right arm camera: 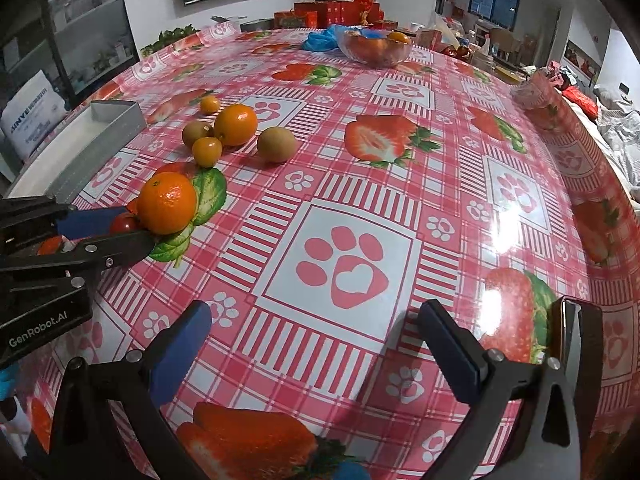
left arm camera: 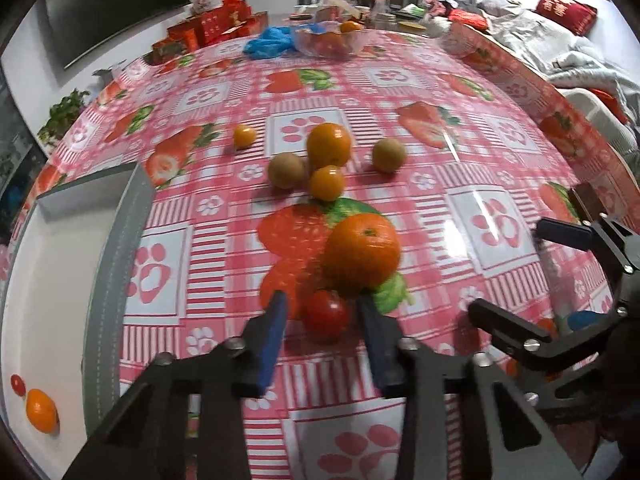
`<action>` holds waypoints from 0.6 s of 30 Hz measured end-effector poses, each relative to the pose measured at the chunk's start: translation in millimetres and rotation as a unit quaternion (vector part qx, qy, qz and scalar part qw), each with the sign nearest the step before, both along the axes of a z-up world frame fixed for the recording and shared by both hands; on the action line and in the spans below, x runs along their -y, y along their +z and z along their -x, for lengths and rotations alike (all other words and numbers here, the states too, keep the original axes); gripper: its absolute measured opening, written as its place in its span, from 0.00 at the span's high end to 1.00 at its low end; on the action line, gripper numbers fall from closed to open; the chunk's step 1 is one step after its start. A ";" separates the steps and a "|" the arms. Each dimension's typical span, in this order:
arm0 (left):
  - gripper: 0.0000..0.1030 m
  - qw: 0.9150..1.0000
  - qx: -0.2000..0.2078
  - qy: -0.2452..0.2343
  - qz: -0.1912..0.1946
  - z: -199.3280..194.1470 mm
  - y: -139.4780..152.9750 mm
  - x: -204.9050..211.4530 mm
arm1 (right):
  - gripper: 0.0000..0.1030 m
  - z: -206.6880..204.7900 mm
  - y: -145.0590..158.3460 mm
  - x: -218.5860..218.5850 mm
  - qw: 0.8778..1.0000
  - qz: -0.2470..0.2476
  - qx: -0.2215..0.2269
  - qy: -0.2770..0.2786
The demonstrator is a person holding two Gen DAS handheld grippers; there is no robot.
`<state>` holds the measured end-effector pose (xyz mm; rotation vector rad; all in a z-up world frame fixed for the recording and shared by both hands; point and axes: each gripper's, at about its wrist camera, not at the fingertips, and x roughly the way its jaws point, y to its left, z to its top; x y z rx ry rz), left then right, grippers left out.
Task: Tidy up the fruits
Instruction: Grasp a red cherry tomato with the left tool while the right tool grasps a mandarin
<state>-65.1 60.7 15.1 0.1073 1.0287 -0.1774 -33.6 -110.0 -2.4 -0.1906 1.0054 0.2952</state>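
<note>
My left gripper is shut on a red cherry tomato that rests on the strawberry-print tablecloth; its blue pads flank the tomato. A large orange sits just beyond, touching the tomato. The right wrist view shows the same grip on the tomato beside the orange. Farther off lie another orange, two kiwis, and two small yellow-orange fruits. A grey-walled white tray at left holds a small orange and a cherry tomato. My right gripper hangs open over bare cloth.
A glass bowl with fruit and a blue plastic bag stand at the table's far side, with red boxes behind. The round table's edge curves along the right. In the left wrist view the right gripper is at the right.
</note>
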 end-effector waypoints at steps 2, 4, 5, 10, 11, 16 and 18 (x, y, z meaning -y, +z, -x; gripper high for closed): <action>0.74 1.000 0.002 -0.003 0.001 1.1 0.1 2.4 | 0.00 0.7 -0.1 0.1 1.000 -0.001 0.004 0.001; 0.75 1.000 0.005 -0.002 0.006 2.8 -0.3 1.7 | 0.00 1.6 -0.5 0.1 1.000 -0.002 0.008 0.002; 0.76 1.000 0.006 0.000 0.008 3.5 -0.1 0.7 | 0.00 1.7 -0.4 0.1 1.000 -0.002 0.009 0.002; 0.76 1.000 0.007 0.005 0.009 9.4 0.4 -8.0 | 0.00 1.7 -0.3 0.1 1.000 -0.002 0.009 0.002; 0.76 1.000 0.008 0.006 0.008 11.0 0.4 -10.7 | 0.00 1.7 -0.3 0.0 1.000 -0.002 0.009 0.002; 0.76 1.000 0.009 0.017 0.006 19.9 0.5 -25.8 | 0.00 0.9 -0.2 -1.2 1.000 0.001 0.002 -0.003; 0.76 1.000 0.010 0.021 0.006 24.7 0.2 -31.7 | 0.00 -0.5 -0.3 -3.8 1.000 0.002 -0.004 -0.011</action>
